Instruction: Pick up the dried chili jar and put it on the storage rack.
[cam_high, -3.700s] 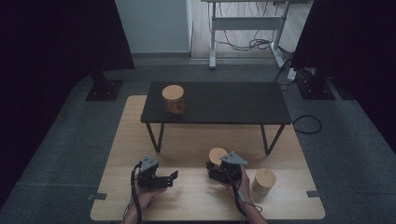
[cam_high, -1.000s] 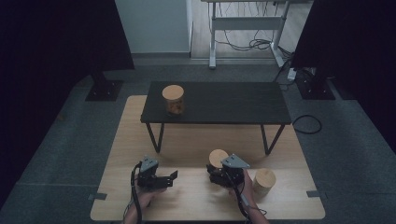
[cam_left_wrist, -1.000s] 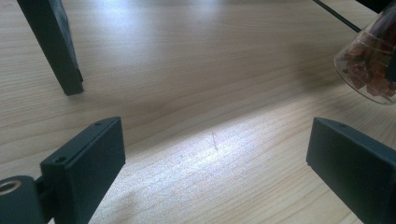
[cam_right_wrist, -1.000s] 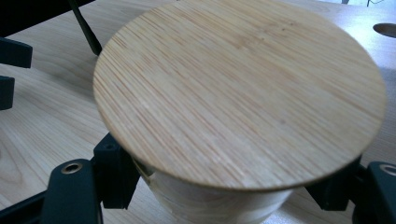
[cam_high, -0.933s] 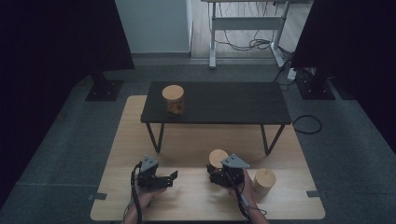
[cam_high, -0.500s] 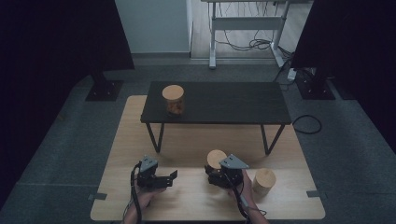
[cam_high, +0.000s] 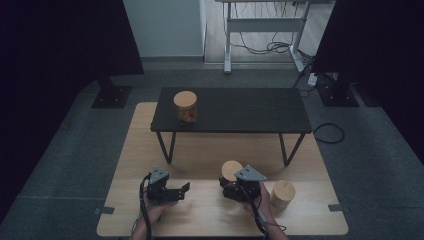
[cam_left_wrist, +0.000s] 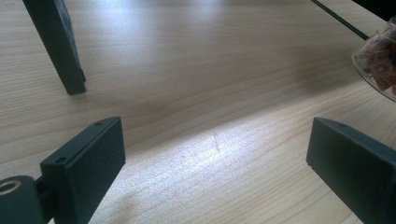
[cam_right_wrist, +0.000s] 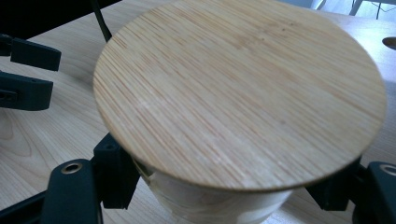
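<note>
My right gripper (cam_high: 232, 184) is shut on a glass jar with a round bamboo lid (cam_high: 231, 170) that stands on the wooden board. In the right gripper view the lid (cam_right_wrist: 238, 93) sits close to the camera, and the black jaws press the jar's wall from both sides just under it (cam_right_wrist: 224, 198). To the left, my left gripper (cam_high: 184, 190) rests low over the board, open, with bare wood between its jaws (cam_left_wrist: 215, 154). The held jar's glass with brownish contents (cam_left_wrist: 380, 65) shows at the right edge of the left gripper view.
A second lidded jar (cam_high: 282, 194) stands just right of my right hand. A third jar (cam_high: 185, 106) with snacks stands on the low black table (cam_high: 250, 112) farther ahead. Its legs (cam_left_wrist: 58, 46) rise from the board (cam_high: 210, 150). Dark stands flank the area.
</note>
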